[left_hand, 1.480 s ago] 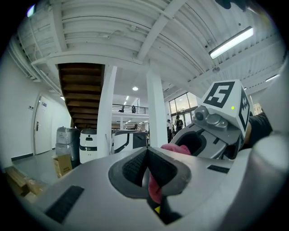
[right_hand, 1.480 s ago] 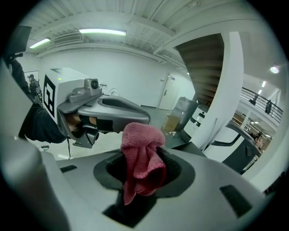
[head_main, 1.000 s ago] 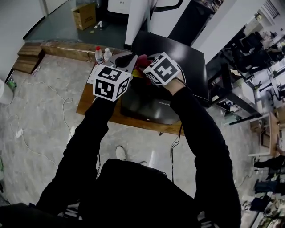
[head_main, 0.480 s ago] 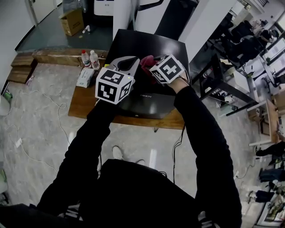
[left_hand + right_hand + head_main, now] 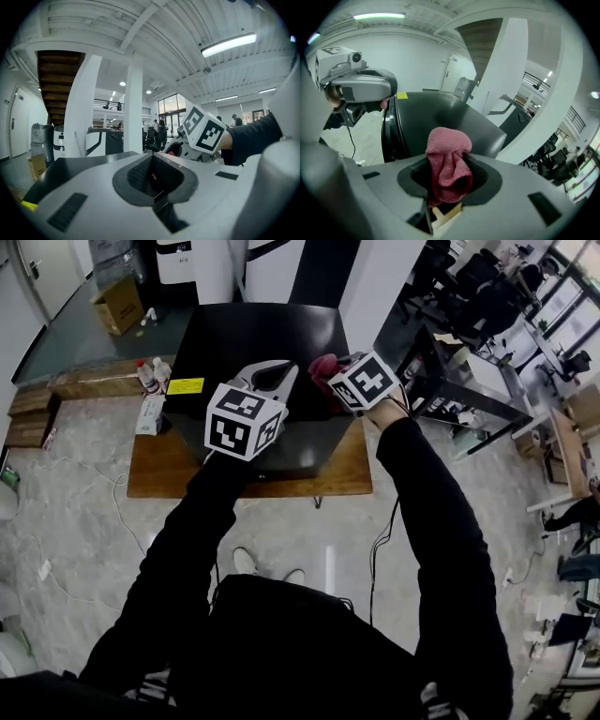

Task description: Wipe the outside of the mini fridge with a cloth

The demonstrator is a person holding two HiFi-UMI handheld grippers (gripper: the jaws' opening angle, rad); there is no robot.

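Note:
The black mini fridge [image 5: 246, 338] stands on a low wooden platform [image 5: 164, 470], with a yellow label [image 5: 186, 386] on its left top edge. My right gripper [image 5: 330, 373] is shut on a pink cloth [image 5: 323, 364] and hovers over the fridge's right top edge. In the right gripper view the cloth [image 5: 446, 161] bulges out between the jaws, with the fridge [image 5: 436, 117] below it. My left gripper [image 5: 275, 374] is shut on nothing, close to the cloth's left, above the fridge top [image 5: 61, 166]. The left gripper view shows the right gripper's marker cube [image 5: 204, 131] beside it.
Two bottles [image 5: 150, 374] and a tissue pack [image 5: 150, 414] sit on the platform's left end. A cardboard box [image 5: 117, 304] lies behind. A black desk [image 5: 464, 381] stands at the right. Cables trail over the floor [image 5: 84, 512]. White pillars rise behind the fridge.
The head view has swung so the fridge sits more to the left and squarer. Both grippers stay side by side above its top, the cloth still gripped.

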